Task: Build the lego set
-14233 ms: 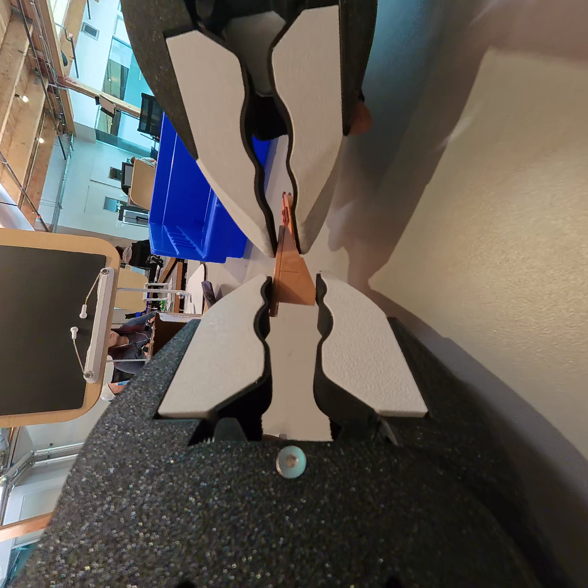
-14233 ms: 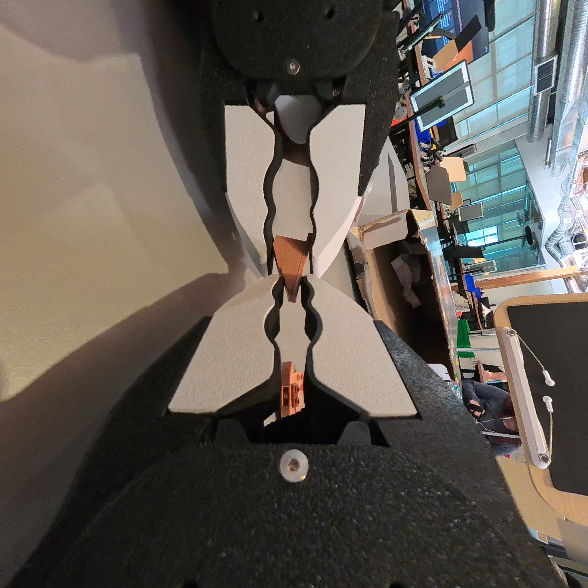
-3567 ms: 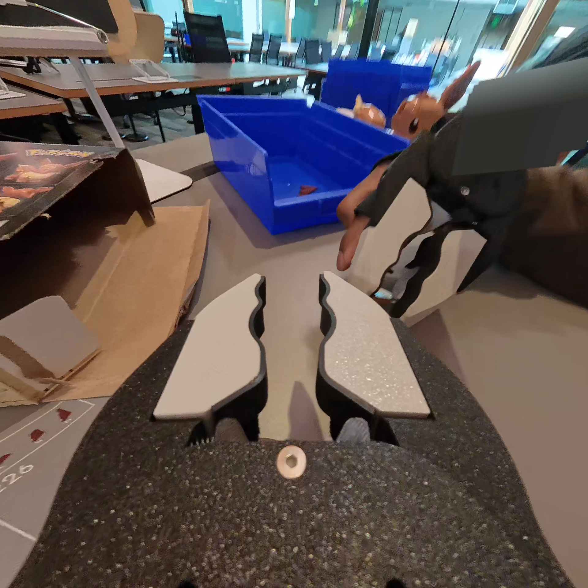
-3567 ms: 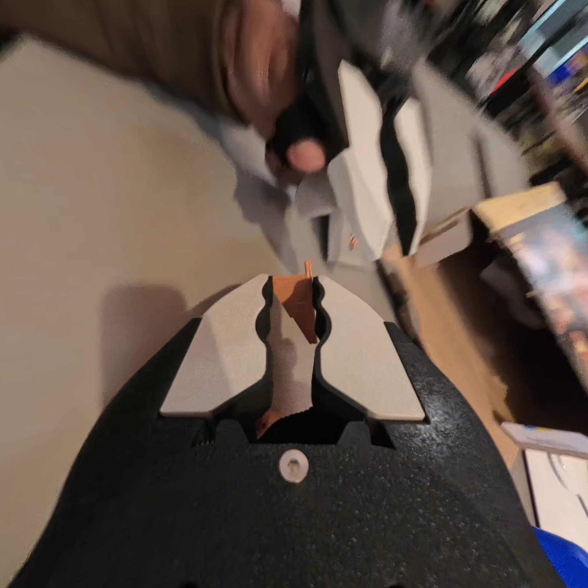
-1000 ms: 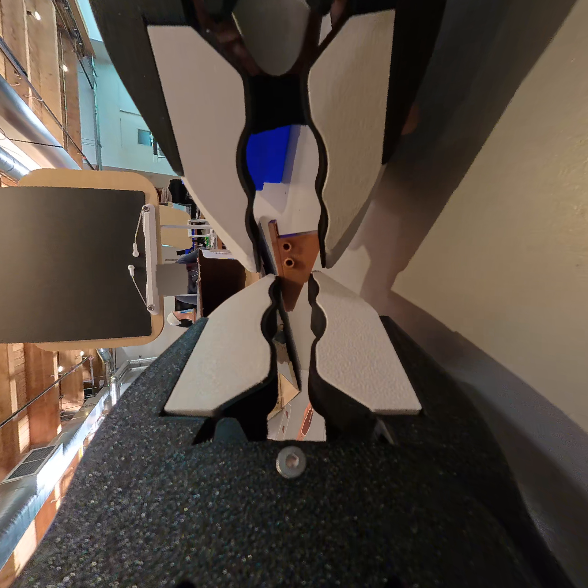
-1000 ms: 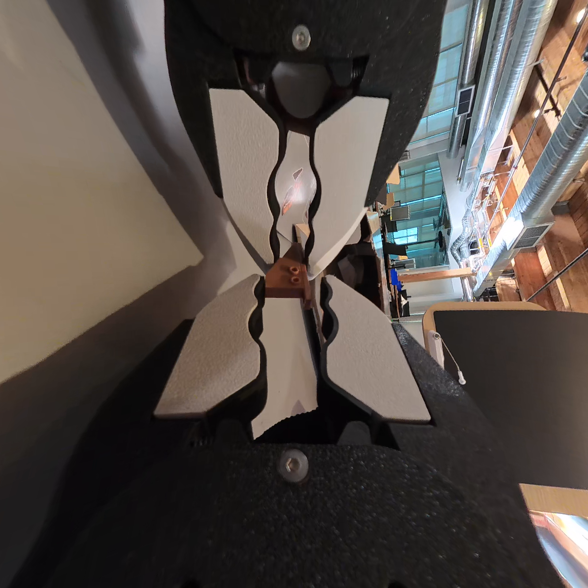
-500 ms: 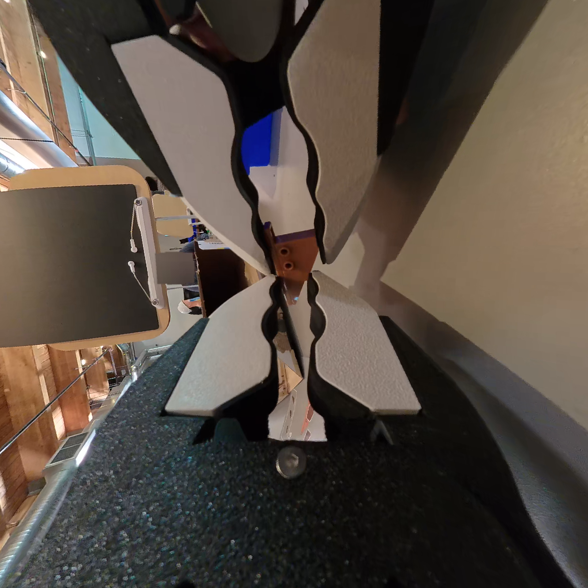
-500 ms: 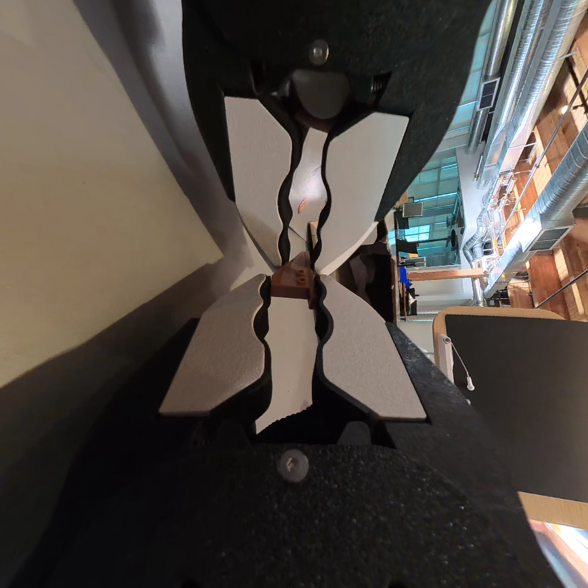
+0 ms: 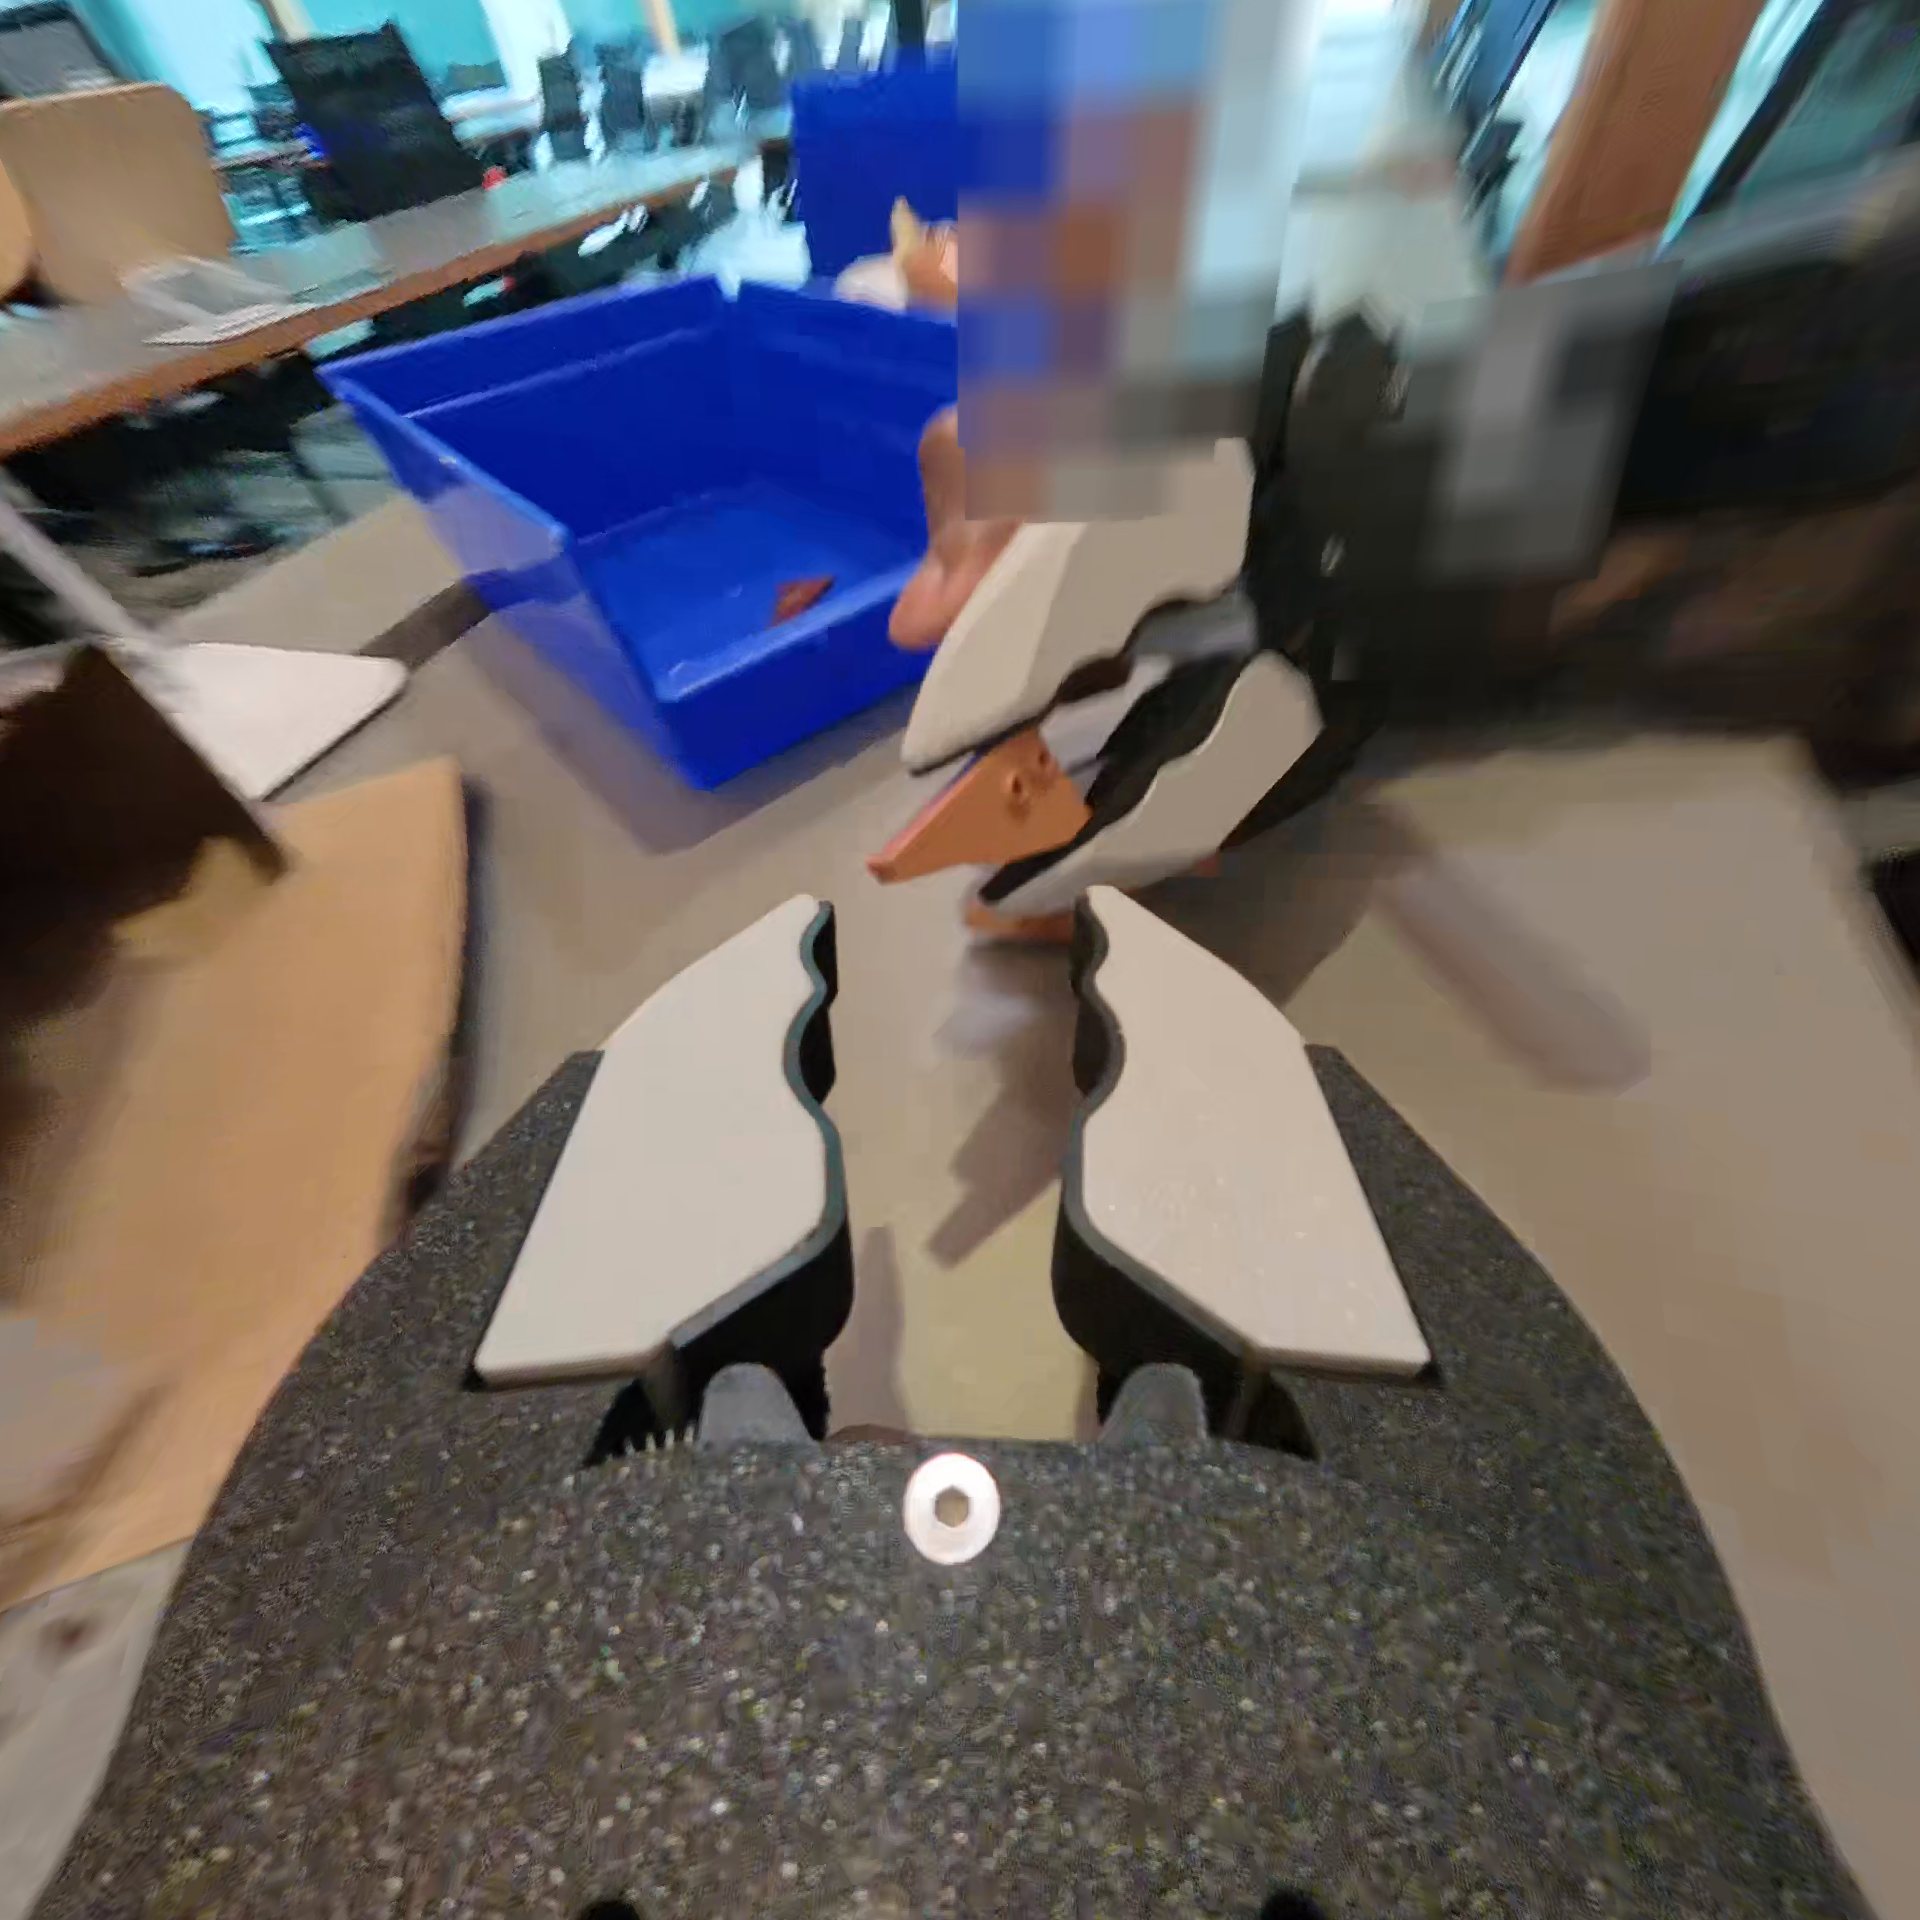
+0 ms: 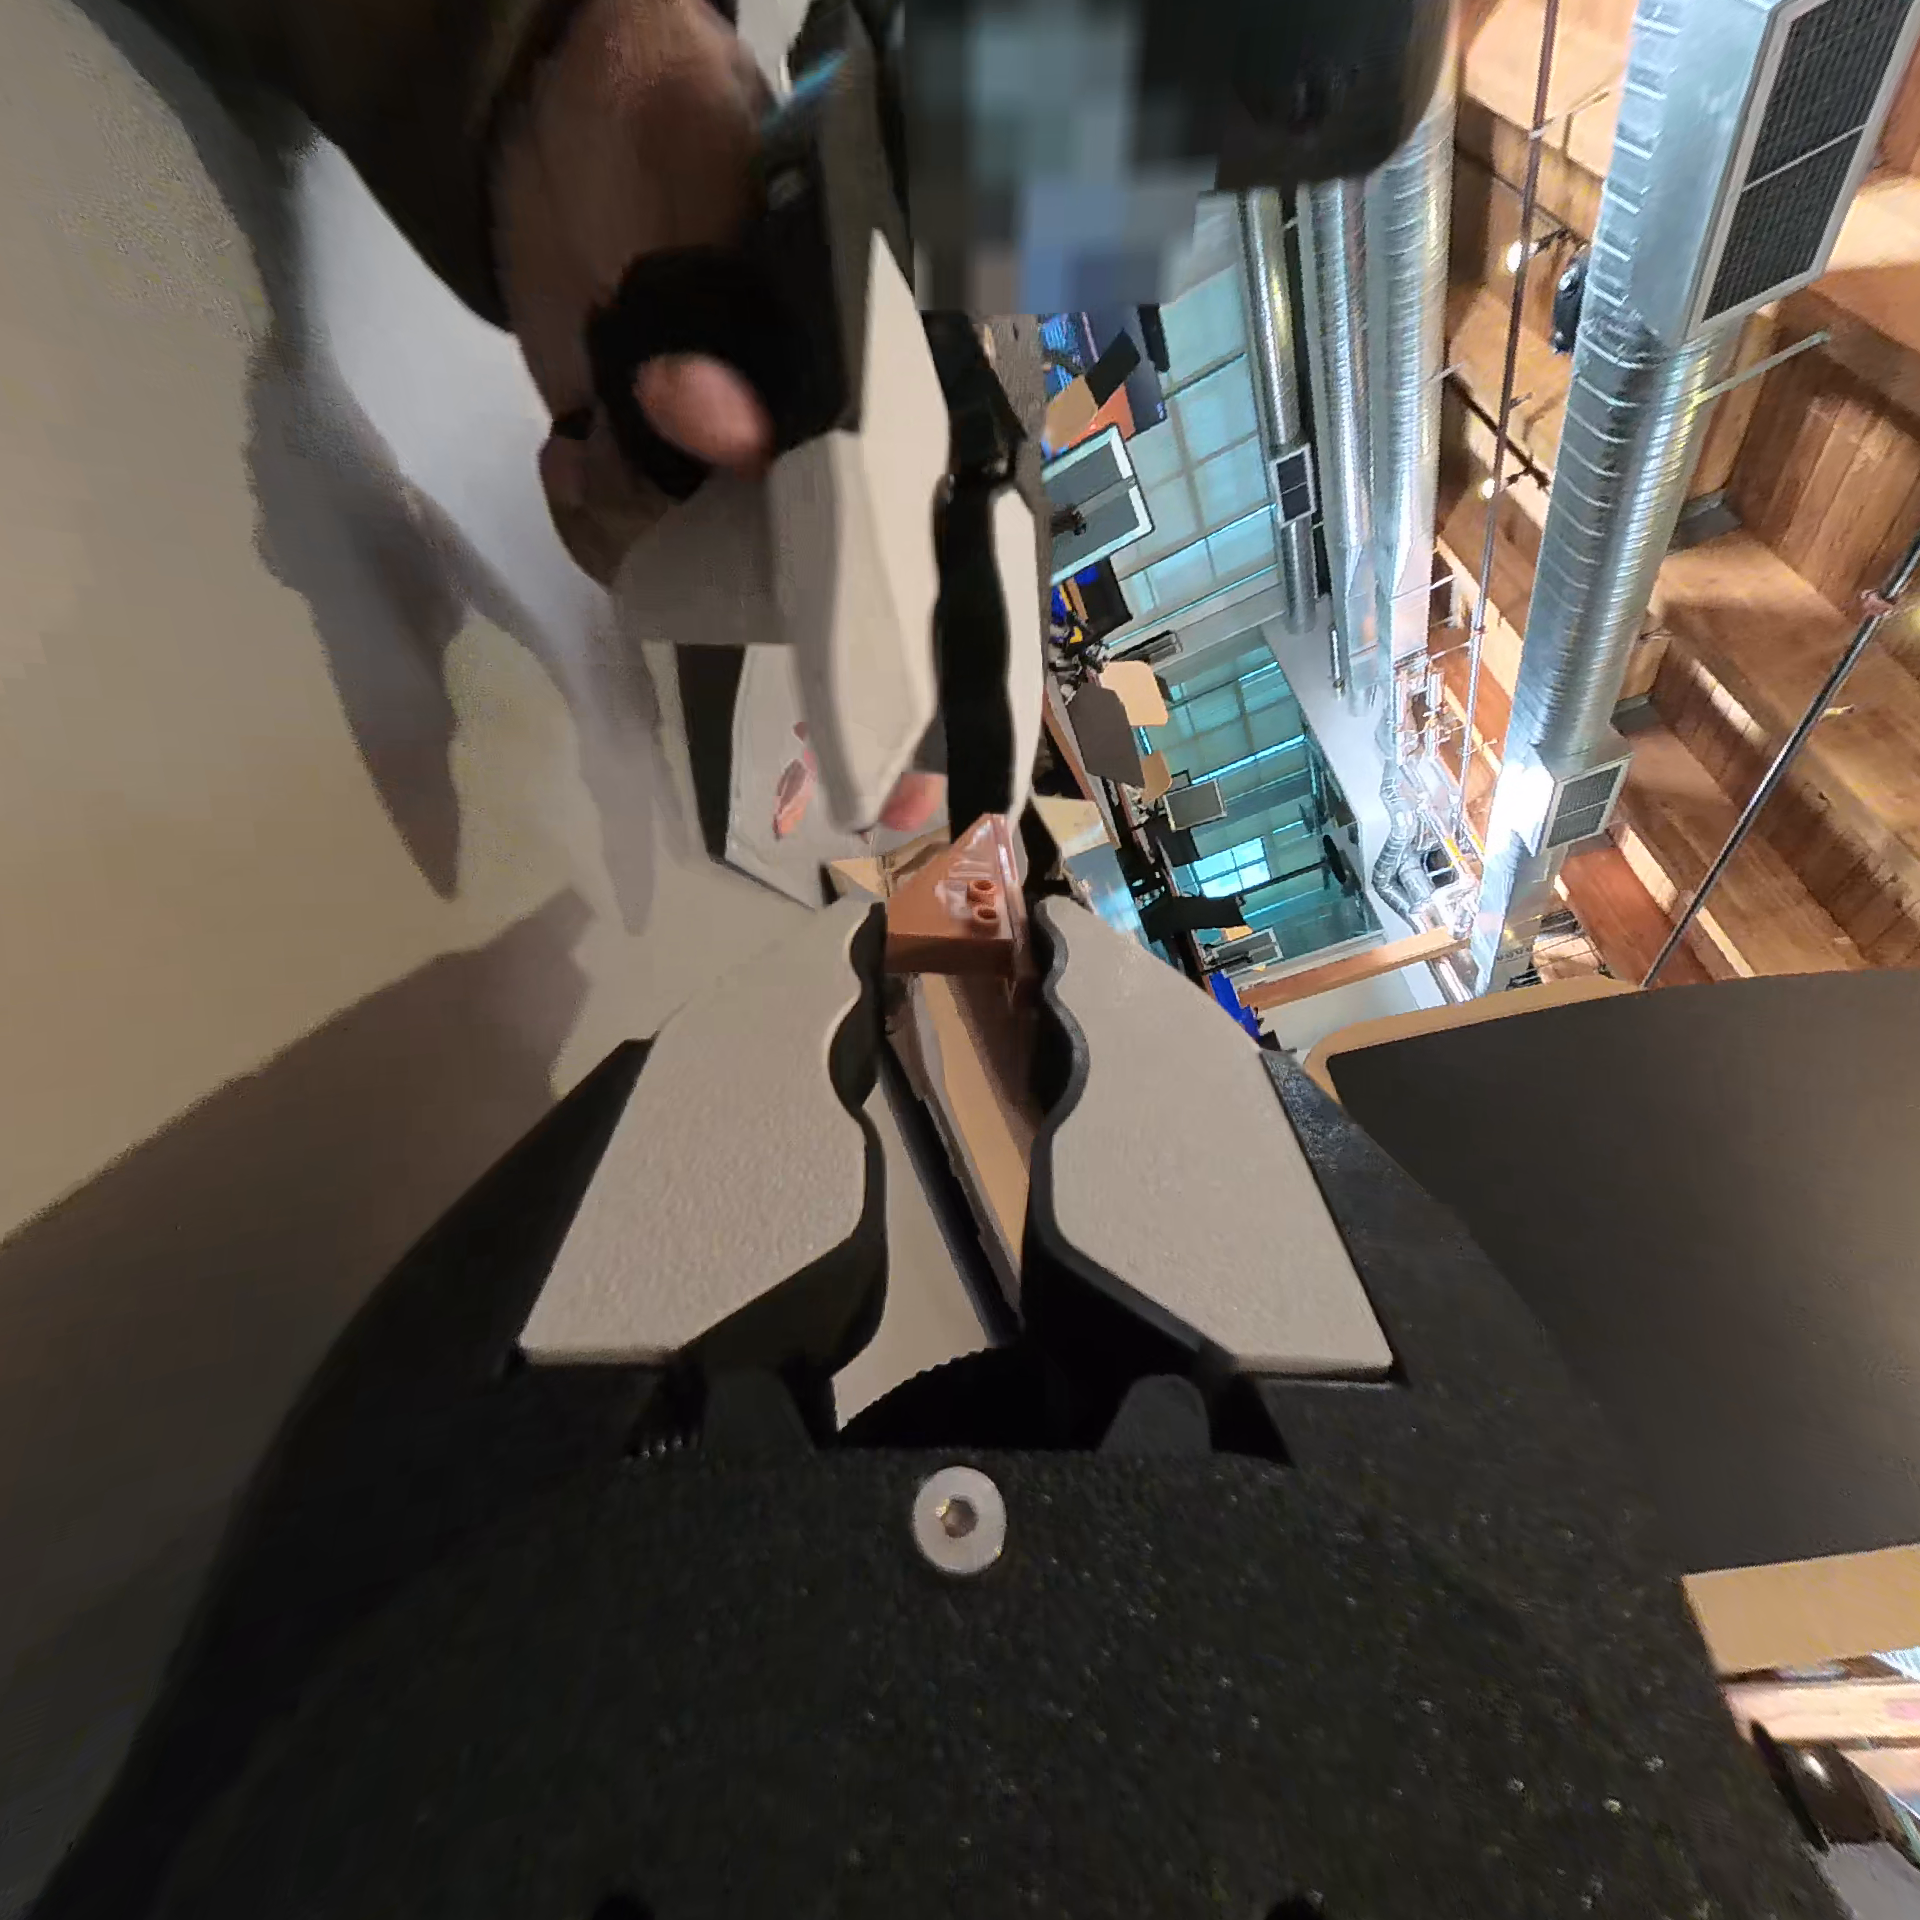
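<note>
Left hand-held gripper (image 9: 951, 914): jaws wide, nothing between them, over the grey counter (image 9: 1558, 883).
Right hand-held gripper (image 10: 951, 935): clamped on a brown wedge brick (image 10: 956, 920) (two studs showing).
Blue bin (image 9: 582, 436): behind, near cardboard (image 9: 260, 1039).

Open-plan office, long desks (image 9: 312, 270), office chairs (image 9: 364, 114), exposed ducts (image 10: 1621, 499)

Each of the 2 wrist cameras looks along its own jaws, close; both show the table (image 9: 644, 935).
</note>
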`<state>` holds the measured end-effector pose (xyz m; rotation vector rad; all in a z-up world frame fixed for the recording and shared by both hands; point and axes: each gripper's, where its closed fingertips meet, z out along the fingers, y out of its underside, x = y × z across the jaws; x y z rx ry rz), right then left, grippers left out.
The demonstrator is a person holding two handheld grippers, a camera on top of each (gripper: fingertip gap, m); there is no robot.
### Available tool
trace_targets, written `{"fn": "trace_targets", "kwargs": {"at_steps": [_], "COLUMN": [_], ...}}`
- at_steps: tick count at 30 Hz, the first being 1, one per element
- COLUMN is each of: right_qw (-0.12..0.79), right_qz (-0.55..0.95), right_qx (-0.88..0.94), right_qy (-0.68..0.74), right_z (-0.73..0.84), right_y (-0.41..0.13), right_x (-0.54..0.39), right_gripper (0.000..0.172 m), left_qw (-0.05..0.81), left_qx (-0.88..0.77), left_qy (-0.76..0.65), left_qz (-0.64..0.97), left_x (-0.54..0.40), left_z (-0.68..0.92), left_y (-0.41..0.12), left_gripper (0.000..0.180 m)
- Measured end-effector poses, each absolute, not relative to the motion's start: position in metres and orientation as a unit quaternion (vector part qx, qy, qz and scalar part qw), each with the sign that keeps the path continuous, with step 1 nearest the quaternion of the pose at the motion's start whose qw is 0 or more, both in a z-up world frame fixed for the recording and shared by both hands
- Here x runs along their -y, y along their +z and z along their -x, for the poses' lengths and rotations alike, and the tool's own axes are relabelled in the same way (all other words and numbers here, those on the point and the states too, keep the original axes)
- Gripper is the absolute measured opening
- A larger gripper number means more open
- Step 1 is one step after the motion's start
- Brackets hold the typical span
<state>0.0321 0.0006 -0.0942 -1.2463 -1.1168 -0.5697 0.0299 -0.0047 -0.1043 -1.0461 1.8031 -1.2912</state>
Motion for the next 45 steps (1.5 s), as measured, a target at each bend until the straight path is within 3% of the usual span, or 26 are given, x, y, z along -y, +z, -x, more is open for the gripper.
{"fn": "trace_targets", "kwargs": {"at_steps": [3,8,14,21,29,34,45], "right_qw": [0.645,0.655,0.653,0.605,0.461,0.356,0.368], "right_qz": [0.534,0.523,0.521,0.584,0.847,0.918,0.913], "right_qx": [0.490,0.493,0.497,0.498,0.253,0.170,0.177], "right_qy": [-0.241,-0.233,-0.235,-0.214,-0.075,-0.032,0.025], "right_z": [-0.026,-0.018,-0.018,-0.036,-0.101,-0.092,-0.075], "right_y": [-0.090,-0.086,-0.087,-0.097,-0.144,-0.184,-0.188], "right_x": [0.002,0.006,0.006,0.006,0.035,0.061,0.047], "right_gripper": [0.025,0.025,0.025,0.041,0.035,0.054,0.051], "left_qw": [0.283,0.227,0.208,0.251,0.344,0.360,0.354], "left_qx": [-0.645,-0.636,-0.629,-0.611,-0.554,-0.565,-0.601], "left_qy": [-0.589,-0.620,-0.651,-0.643,-0.595,-0.568,-0.540], "left_qz": [0.396,0.399,0.372,0.387,0.470,0.478,0.472], "left_x": [0.015,0.025,0.033,0.021,-0.027,-0.026,-0.014], "left_z": [-0.025,-0.024,-0.019,-0.025,-0.036,-0.042,-0.045], "left_y": [-0.088,-0.092,-0.087,-0.082,-0.078,-0.087,-0.100], "left_gripper": [0.042,0.033,0.009,0.008,0.008,0.008,0.008]}}
